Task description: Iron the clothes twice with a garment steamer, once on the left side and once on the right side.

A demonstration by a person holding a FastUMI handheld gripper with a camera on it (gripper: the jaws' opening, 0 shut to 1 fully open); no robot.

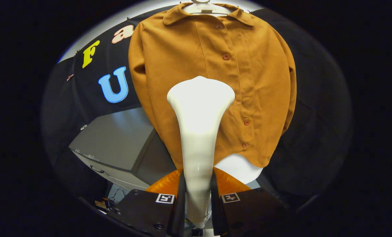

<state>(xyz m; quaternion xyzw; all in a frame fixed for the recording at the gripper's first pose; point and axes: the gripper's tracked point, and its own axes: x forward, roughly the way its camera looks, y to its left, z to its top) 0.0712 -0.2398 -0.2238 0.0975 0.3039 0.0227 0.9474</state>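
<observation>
A smooth, glossy white plastic garment steamer [199, 131], narrow at its handle and flaring into a broad rounded head, is being gripped by the claw [197, 200]; both fingers are being pressed against the slim handle from either side, so the claw is closed down to the handle's width. The steamer's head is being held up in front of a mustard-brown, soft matte-woven button-up shirt [183, 59], which is being hung from a pale hanger [202, 7] against the booth's black cloth wall [314, 98]. The head is being shown over the lower middle of the shirt, just to the left of the row of small round reddish-brown buttons [226, 56]; whether it is touching the fabric cannot be told. The shirt's collar is being shown folded flat, its sleeves are hanging down at both sides, and its curved hem is ending above a white rounded surface [240, 169]. A grey boxy cabinet [117, 138] is standing lower and to the left of the shirt. As a judgement, the steamer is already in hand and being presented to the garment, but how many passes are done cannot be read from the cloth; the left and right strokes are both being treated as possibly outstanding.
</observation>
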